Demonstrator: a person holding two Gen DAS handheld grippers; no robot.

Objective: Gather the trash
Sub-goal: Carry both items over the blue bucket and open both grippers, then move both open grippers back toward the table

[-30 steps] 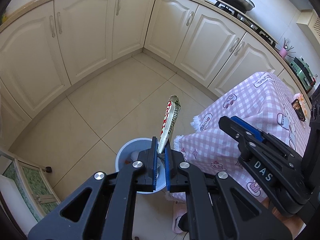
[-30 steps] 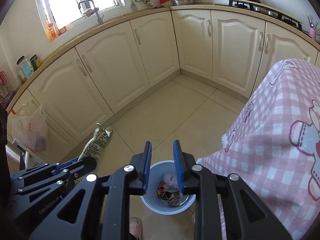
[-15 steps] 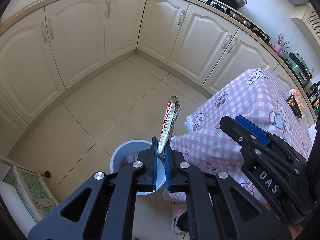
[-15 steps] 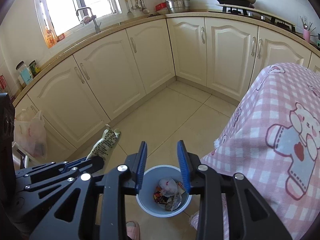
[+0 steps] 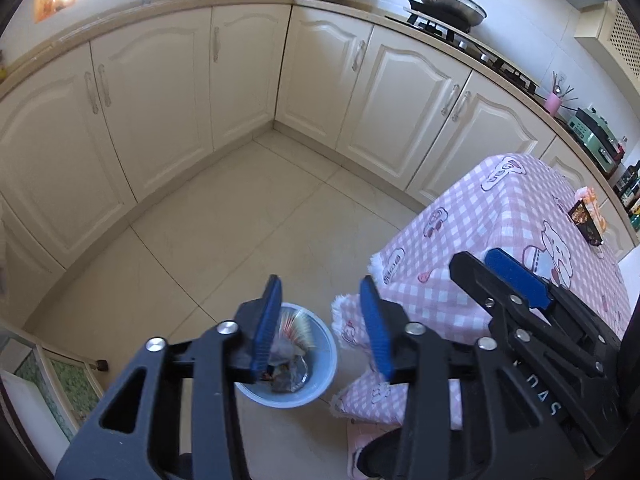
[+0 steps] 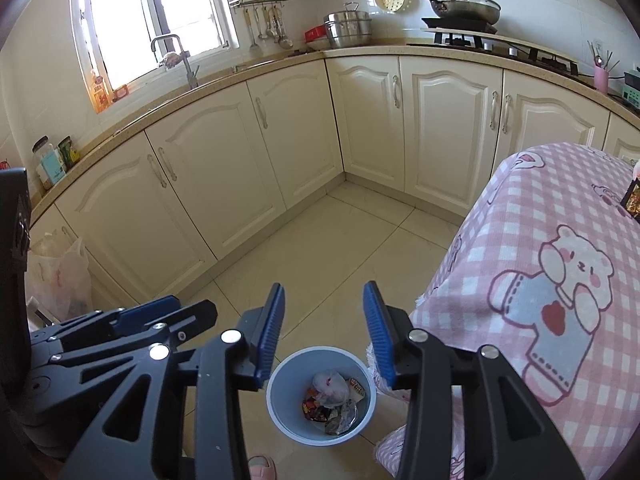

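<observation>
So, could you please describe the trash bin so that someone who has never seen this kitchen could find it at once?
Start from the table draped in a pink checked cloth with bear pictures that stands on the beige tiled floor. By the fringed hanging corner of that cloth stands a small round pale blue plastic bin. It is the only container on the floor there, open-topped and holding crumpled wrappers.

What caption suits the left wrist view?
Left gripper opening, empty, above the blue trash bin beside the pink checked tablecloth.
</observation>
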